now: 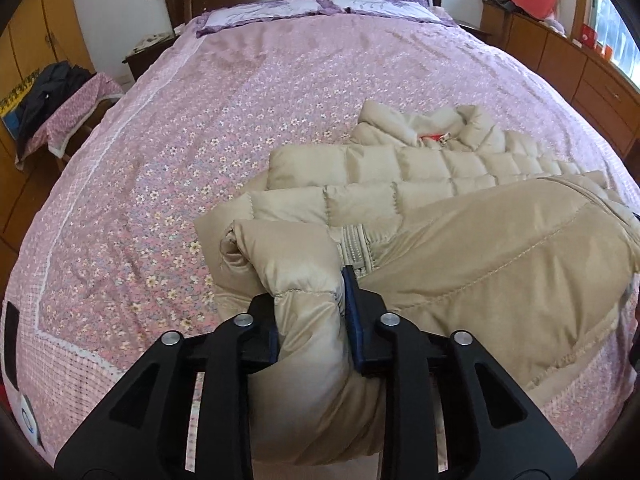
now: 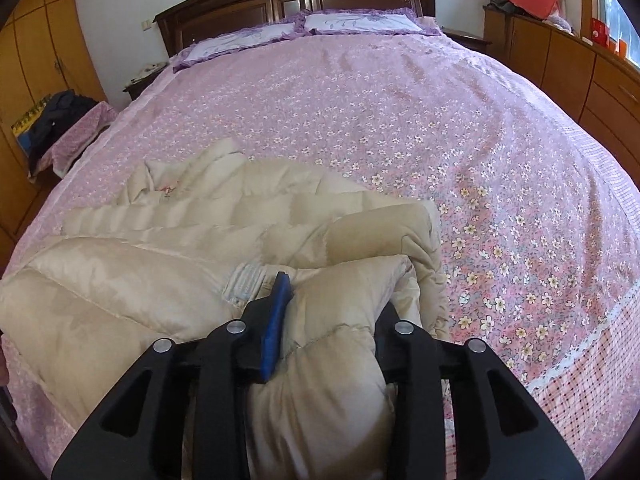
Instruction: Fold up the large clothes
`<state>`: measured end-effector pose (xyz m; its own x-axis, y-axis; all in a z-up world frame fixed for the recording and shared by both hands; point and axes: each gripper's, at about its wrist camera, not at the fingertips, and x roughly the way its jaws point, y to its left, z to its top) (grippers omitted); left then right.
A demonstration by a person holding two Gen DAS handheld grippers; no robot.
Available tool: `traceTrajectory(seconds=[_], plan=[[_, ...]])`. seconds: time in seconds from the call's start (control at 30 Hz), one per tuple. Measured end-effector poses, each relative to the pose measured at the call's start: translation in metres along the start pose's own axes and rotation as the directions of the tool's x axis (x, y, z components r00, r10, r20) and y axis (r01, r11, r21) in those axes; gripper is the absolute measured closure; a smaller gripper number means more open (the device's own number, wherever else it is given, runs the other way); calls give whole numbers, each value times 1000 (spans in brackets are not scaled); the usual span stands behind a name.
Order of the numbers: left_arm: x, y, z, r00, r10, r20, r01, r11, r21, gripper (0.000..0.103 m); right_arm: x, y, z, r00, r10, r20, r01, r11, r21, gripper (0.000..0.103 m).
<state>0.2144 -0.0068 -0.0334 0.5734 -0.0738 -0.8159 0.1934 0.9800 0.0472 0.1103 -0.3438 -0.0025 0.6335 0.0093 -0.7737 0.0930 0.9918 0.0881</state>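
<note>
Between the jaws of the left hand-held gripper (image 1: 310, 312) sat a bunched fold of the beige padded jacket (image 1: 420, 184); the jaws stood partly open and the fabric filled the gap, touching both pads. The right hand-held gripper (image 2: 328, 308) matched this: jaws partly open, a puffed fold of the jacket between them against the blue pad. Whether either pair still pressed on the fabric could not be determined. Beyond both grippers the jacket lay folded over itself on the near part of the bed (image 2: 400, 100), collar toward the pillows (image 2: 360, 24). Flowered bedspread stretched bare past the jacket up to the pillows and out to both side edges. Wooden cabinets (image 2: 600, 80) flanked the bed's right side.
</note>
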Motion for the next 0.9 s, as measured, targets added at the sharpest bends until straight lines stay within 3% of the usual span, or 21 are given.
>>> traceTrajectory(seconds=[0.07, 0.13, 0.23, 0.27, 0.33, 0.37, 0.6, 0.9], plan=[[-9, 5, 0, 1000, -10, 4, 10, 1000, -2, 60, -6, -1, 1, 1000, 11, -1, -11, 1000, -9, 67], [-21, 9, -1, 1000, -23, 20, 23, 1000, -4, 32, -16, -3, 2, 1000, 27, 6, -27, 1000, -11, 64], [-47, 14, -4, 997, -42, 71, 41, 999, 17, 25, -29, -8, 2, 998, 55, 15, -55, 998, 6, 58], [-52, 16, -4, 996, -46, 77, 45, 999, 19, 25, -35, -10, 1, 998, 68, 20, -68, 998, 9, 55], [-63, 20, -8, 995, -46, 89, 45, 999, 18, 24, -44, -10, 0, 996, 88, 33, -89, 996, 12, 23], [-67, 22, -8, 995, -46, 93, 45, 999, 16, 24, -50, -11, -1, 995, 93, 46, -93, 996, 12, 21], [-93, 41, -24, 991, -60, 119, 63, 998, -21, 24, -94, -13, -9, 993, 62, 104, -55, 996, -68, 21], [-96, 38, -54, 990, -91, 103, 92, 996, -12, 24, -116, -26, -39, 994, 63, 93, -56, 995, -85, 21]])
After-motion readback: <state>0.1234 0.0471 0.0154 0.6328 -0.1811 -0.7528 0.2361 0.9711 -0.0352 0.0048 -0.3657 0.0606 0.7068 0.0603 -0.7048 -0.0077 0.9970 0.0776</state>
